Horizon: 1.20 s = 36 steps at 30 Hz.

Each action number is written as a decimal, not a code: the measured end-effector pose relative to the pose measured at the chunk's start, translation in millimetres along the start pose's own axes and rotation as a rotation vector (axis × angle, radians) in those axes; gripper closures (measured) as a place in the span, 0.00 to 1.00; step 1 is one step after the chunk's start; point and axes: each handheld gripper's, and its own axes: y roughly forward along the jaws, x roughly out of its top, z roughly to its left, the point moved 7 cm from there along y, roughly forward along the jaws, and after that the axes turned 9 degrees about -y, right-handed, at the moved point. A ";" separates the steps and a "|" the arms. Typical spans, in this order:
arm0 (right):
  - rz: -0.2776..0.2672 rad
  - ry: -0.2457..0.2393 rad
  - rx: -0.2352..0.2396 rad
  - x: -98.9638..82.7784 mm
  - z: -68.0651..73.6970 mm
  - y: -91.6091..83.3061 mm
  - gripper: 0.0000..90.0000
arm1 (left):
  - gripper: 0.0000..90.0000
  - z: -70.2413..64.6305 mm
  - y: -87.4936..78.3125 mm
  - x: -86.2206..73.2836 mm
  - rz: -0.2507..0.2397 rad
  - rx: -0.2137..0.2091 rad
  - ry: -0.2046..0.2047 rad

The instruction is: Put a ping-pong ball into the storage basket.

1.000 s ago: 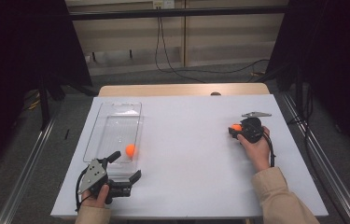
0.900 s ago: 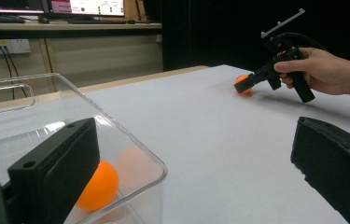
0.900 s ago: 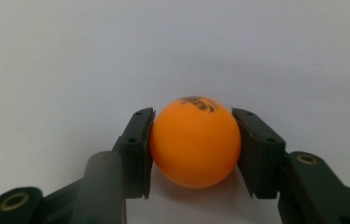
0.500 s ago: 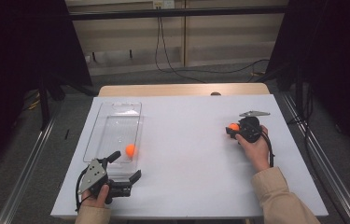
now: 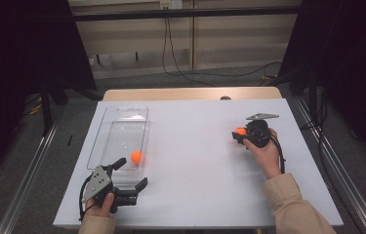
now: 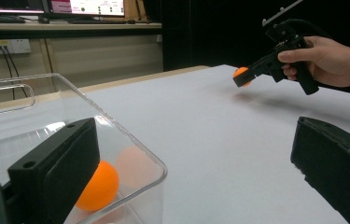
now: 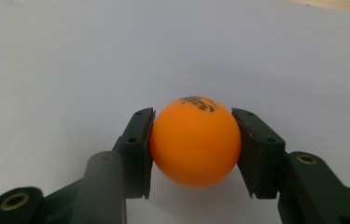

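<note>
1. Nearest the person, the left gripper [image 5: 131,191] sits low at the front left corner of the white table [image 5: 195,161], held in the left hand [image 5: 103,207]; its fingers [image 6: 60,172] are spread wide with nothing between them.
2. Just beyond it lies a clear plastic tray [image 5: 114,134], long side running away from the person. An orange ball [image 5: 136,156] rests inside at the tray's near right corner; in the left gripper view one finger stands in front of the tray wall, partly covering that ball.
3. A paler orange shape beside the ball in the left gripper view is probably its reflection in the clear wall, though the view is too soft to be sure.
4. Farther off on the right side of the table, the right hand [image 5: 263,151] holds the right gripper [image 5: 240,132], pointed leftward, with a tan sleeve [image 5: 297,209] behind it.
5. Its fingers [image 7: 137,151] pinch a second orange ball [image 7: 195,140] from both sides, dark print on top, with a shadow on the table beneath.
6. Beyond the far edge, cables [image 5: 180,58] trail across the grey floor [image 5: 210,73].
</note>
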 end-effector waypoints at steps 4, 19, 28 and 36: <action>-0.001 -0.006 0.011 2.7 4.0 -0.7 0.57 | 0.01 0.1 0.0 0.0 0.000 0.001 -0.002; -0.012 -0.040 0.052 20.1 20.0 -5.1 0.57 | 0.01 0.1 0.0 -0.1 0.001 0.000 -0.001; -0.026 -0.051 0.075 25.8 30.8 -2.9 0.57 | 0.01 0.2 0.0 -0.2 0.002 -0.001 -0.001; -0.035 -0.045 0.090 28.7 35.9 -0.8 0.57 | 0.01 0.1 0.0 -0.1 0.000 -0.002 -0.002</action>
